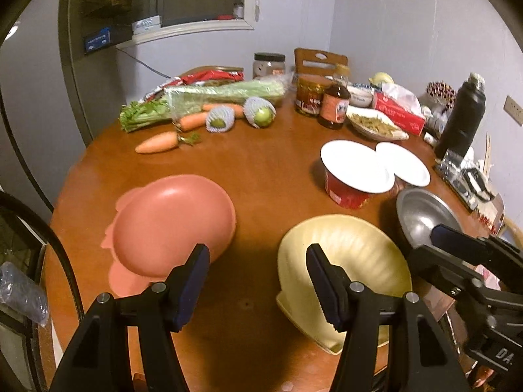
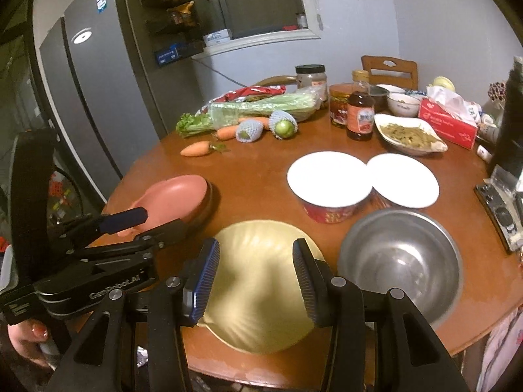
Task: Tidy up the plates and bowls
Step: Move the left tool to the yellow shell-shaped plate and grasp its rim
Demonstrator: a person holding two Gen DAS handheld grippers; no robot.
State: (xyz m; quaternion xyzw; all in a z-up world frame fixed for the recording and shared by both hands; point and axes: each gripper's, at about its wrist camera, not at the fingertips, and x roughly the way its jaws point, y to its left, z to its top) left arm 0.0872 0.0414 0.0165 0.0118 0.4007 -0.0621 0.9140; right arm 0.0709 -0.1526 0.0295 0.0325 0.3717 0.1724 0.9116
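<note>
A pink bowl (image 1: 170,225) rests tilted on a pink plate (image 1: 124,281) at the table's front left; it also shows in the right wrist view (image 2: 176,197). A cream-yellow bowl (image 1: 346,261) sits on a matching plate (image 1: 304,326) at front centre, also seen in the right wrist view (image 2: 261,281). A steel bowl (image 1: 425,215) stands to its right (image 2: 400,261). My left gripper (image 1: 258,281) is open between the pink and yellow bowls, empty. My right gripper (image 2: 255,277) is open above the yellow bowl, empty.
Two white plates (image 2: 330,176) (image 2: 403,179) lie on red tubs behind the bowls. Carrots (image 2: 196,148), celery, wrapped fruit, jars, a sauce bottle (image 2: 359,114), a dish of food (image 2: 408,134) and a tissue box crowd the far side. A fridge (image 2: 85,98) stands left.
</note>
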